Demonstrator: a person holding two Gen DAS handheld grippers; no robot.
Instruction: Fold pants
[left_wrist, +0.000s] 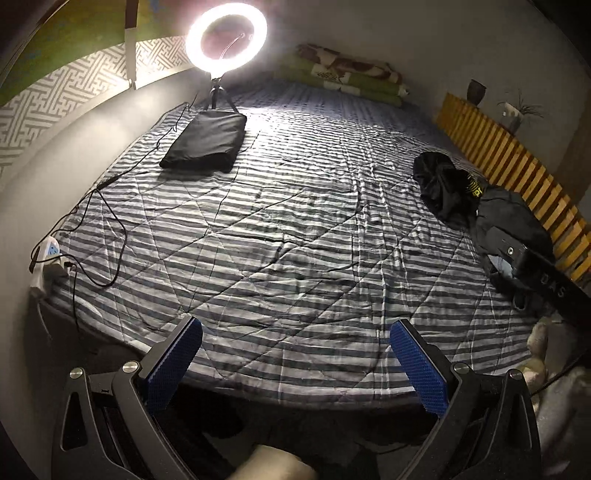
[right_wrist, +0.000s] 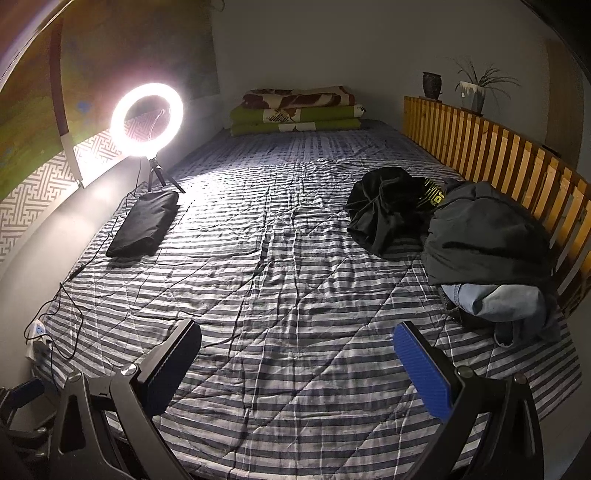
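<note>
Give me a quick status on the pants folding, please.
Left tool and right tool open, empty, above the striped quilt. One black folded garment by the ring light. Dark crumpled clothes pile untouched, nothing blocking.

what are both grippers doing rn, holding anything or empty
Left gripper: open, fingers spread wide, holding nothing, above the striped bed cover.
Right gripper: open, fingers spread wide, holding nothing.
</note>
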